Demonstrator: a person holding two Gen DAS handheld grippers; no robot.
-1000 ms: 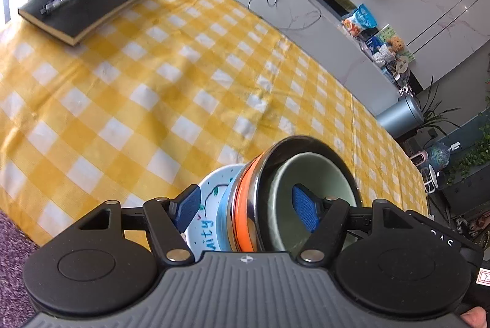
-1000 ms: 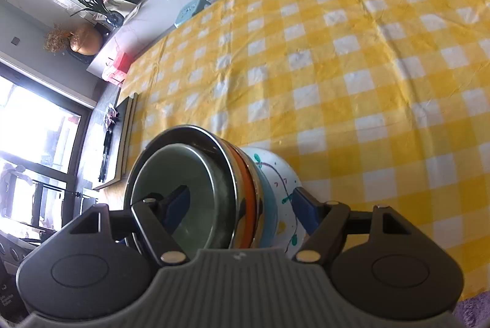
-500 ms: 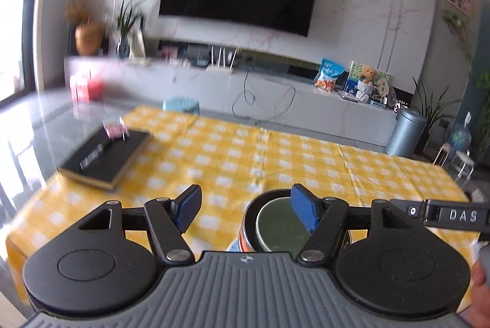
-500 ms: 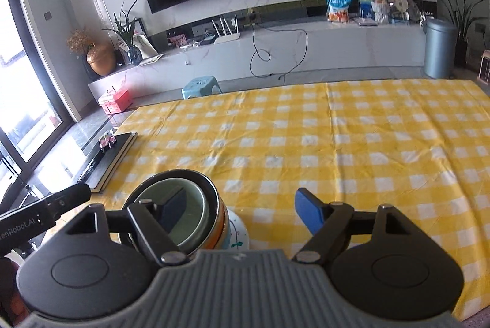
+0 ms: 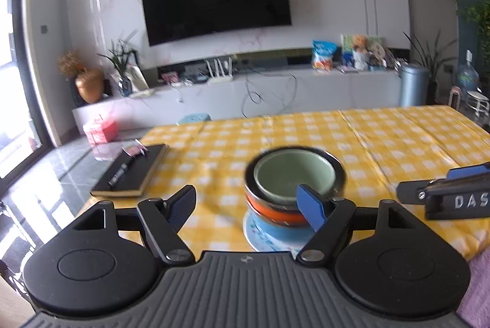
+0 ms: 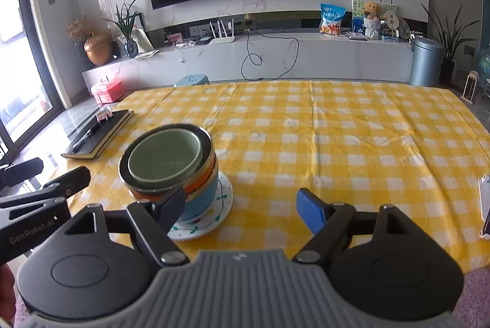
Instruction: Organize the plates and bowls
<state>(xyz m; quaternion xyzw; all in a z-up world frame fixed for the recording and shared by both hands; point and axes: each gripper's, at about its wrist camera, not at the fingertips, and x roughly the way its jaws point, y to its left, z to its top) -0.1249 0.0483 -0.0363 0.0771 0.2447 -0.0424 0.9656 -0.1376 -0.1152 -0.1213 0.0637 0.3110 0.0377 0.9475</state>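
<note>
Stacking looks finished: the bowls (image 6: 167, 167) sit nested on the plate (image 6: 214, 211) near the table's (image 6: 352, 144) front edge, left tongs (image 5: 248, 207) and right tongs (image 6: 240, 205) both wide, empty; next, probably just check alignment.

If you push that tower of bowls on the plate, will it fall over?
Probably it would wobble. The stack of bowls stands tall on a small white plate, and the green bowl sits off-centre inside the metal one. The bowls look glazed, so likely slippery and breakable. The checked tablecloth might bunch.
</note>
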